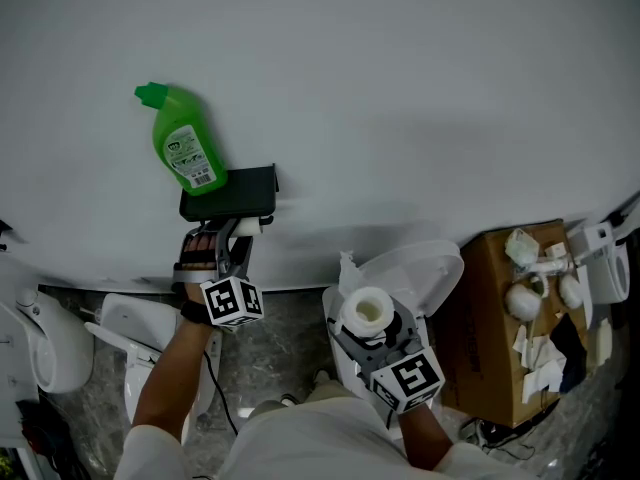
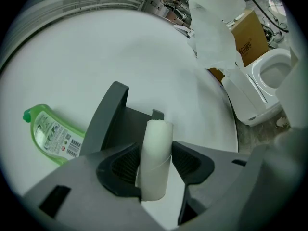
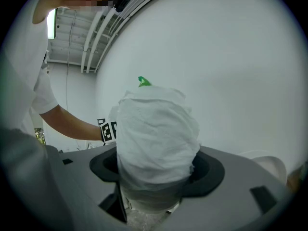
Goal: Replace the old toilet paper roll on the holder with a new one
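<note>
Here, slim pale tube [image 2: 155, 158] between ribbed fingers [image 2: 125, 164].

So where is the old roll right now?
In the left gripper view, the old roll sits gripped between the left gripper's jaws, just in front of the dark holder on the wall, right of the green bottle.

bare core [image 2: 155, 158] at holder [image 1: 228, 192], full roll [image 1: 366, 311]

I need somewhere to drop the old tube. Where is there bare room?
The black shelf is bare right of the green bottle. The grey floor between the left arm and the open toilet is free. The cardboard box top is crowded with paper scraps.
</note>
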Available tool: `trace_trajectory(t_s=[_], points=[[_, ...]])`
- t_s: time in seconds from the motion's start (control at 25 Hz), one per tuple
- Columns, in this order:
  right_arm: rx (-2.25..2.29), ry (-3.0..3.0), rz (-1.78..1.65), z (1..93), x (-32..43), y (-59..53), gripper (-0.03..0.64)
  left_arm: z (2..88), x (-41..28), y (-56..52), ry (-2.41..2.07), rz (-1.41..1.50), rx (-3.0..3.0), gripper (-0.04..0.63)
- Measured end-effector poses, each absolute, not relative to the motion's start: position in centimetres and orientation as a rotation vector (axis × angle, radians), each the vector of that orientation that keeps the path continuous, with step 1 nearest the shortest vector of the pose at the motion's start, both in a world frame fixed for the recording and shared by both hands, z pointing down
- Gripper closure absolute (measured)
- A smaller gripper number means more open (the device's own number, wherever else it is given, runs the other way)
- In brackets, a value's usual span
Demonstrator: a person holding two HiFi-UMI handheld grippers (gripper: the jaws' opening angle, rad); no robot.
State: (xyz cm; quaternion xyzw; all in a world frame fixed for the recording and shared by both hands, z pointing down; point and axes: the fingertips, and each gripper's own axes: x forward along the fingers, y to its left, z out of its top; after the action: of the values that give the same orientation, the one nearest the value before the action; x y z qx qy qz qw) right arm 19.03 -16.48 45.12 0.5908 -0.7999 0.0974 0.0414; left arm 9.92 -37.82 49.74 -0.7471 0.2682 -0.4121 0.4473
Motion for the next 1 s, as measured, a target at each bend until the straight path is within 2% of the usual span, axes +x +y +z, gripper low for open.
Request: trace_trajectory(t_s=[1.0], points=[[1.953, -2.333, 0.269, 44.2, 22.2, -12.2, 0.287, 47.8, 21.1, -30.1, 0.368, -0.753, -1.906, 0.399]])
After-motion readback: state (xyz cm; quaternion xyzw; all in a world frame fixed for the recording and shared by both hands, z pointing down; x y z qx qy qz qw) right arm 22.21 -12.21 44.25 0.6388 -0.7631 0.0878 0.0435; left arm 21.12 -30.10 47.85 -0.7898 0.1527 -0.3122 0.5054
